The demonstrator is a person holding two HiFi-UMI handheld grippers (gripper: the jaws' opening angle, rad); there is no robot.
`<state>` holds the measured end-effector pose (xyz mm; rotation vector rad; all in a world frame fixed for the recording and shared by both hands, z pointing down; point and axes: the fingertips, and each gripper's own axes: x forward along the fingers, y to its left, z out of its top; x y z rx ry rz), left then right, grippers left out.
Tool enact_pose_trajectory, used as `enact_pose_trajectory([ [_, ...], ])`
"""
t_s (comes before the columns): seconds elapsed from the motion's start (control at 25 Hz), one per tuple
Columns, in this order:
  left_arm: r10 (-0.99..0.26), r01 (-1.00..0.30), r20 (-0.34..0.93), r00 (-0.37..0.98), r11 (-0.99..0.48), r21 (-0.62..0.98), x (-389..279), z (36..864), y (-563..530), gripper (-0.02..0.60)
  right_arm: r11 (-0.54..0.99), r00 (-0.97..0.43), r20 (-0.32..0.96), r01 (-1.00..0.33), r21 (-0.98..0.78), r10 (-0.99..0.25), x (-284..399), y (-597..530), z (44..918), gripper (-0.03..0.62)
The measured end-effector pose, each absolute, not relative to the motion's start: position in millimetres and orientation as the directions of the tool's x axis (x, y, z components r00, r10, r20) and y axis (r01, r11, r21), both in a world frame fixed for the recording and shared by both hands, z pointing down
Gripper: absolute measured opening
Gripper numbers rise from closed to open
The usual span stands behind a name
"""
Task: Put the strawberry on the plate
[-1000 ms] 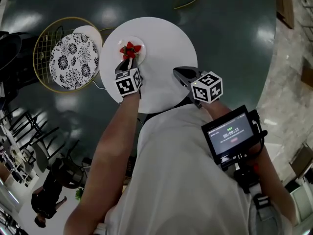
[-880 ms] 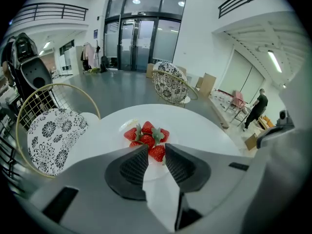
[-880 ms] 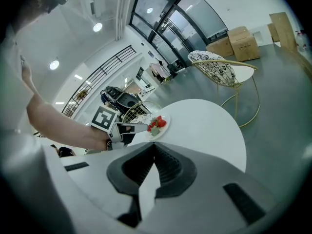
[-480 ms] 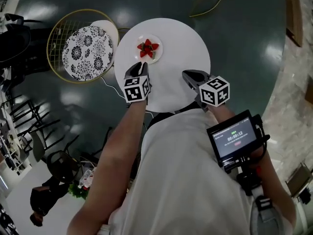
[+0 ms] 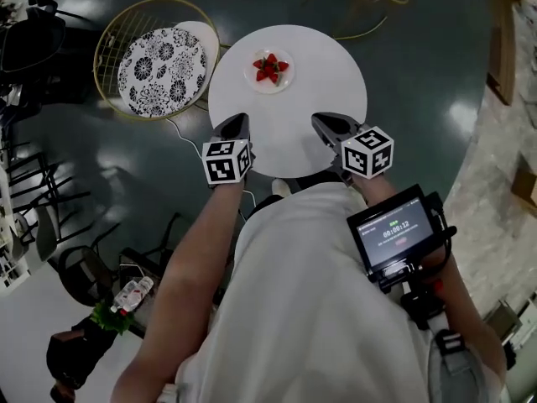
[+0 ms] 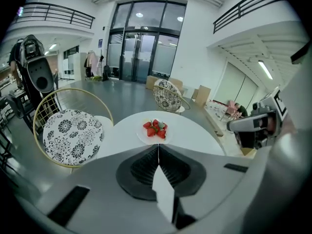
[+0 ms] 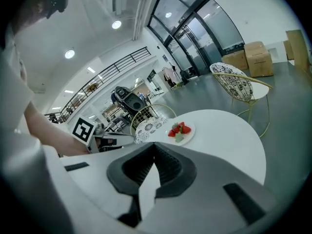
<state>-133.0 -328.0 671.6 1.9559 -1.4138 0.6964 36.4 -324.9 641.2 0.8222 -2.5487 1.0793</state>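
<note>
step: placing looks done | strawberries (image 5: 270, 67) sit on the plate (image 5: 284, 82), well ahead of both sets of fingertips | left gripper (image 5: 237, 124) clenched, empty | right gripper (image 5: 324, 123) clenched, empty | next: likely nothing to carry, just stay off the table (image 5: 323, 74)

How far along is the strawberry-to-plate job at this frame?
Done: strawberries lie on the plate. In hand: nothing; left hand-held gripper and right hand-held gripper are shut, empty, at the near edge of the white table. Left: nothing visible.
</note>
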Motion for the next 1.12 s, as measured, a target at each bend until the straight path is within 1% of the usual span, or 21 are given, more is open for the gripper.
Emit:
enact_pose_trajectory([
  [0.12, -0.663, -0.951, 0.681, 0.309, -0.235, 0.203, -164.2, 641.5, -277.1, 0.011, 0.592, -0.81, 0.416, -0.587, -0.553, -0.414, 4.6, -282.0, 611.6, 0.008],
  [0.24, -0.689, -0.944, 0.646, 0.33, -0.239, 0.227, -175.6, 622.4, -241.9, 0.009, 0.614, -0.812, 0.407, -0.583, -0.532, -0.419, -6.0, -258.0, 594.0, 0.008],
  [0.48, -0.73, -0.925, 0.57, 0.379, -0.268, 0.271, -175.2, 595.6, -194.8, 0.011, 0.645, -0.814, 0.378, -0.58, -0.498, -0.44, -5.9, -233.6, 568.4, 0.008],
  [0.72, -0.748, -0.913, 0.525, 0.405, -0.3, 0.277, -170.9, 577.1, -152.8, 0.011, 0.663, -0.821, 0.353, -0.571, -0.485, -0.449, -9.8, -194.4, 548.7, 0.008],
  [0.96, -0.751, -0.887, 0.472, 0.461, -0.381, 0.26, -160.0, 544.1, -114.8, 0.011, 0.672, -0.825, 0.326, -0.565, -0.478, -0.462, -19.5, -147.4, 531.2, 0.008],
  [1.12, -0.733, -0.863, 0.455, 0.505, -0.437, 0.254, -150.6, 544.5, -109.4, 0.011, 0.675, -0.825, 0.307, -0.565, -0.474, -0.475, -22.4, -136.5, 533.1, 0.008],
])
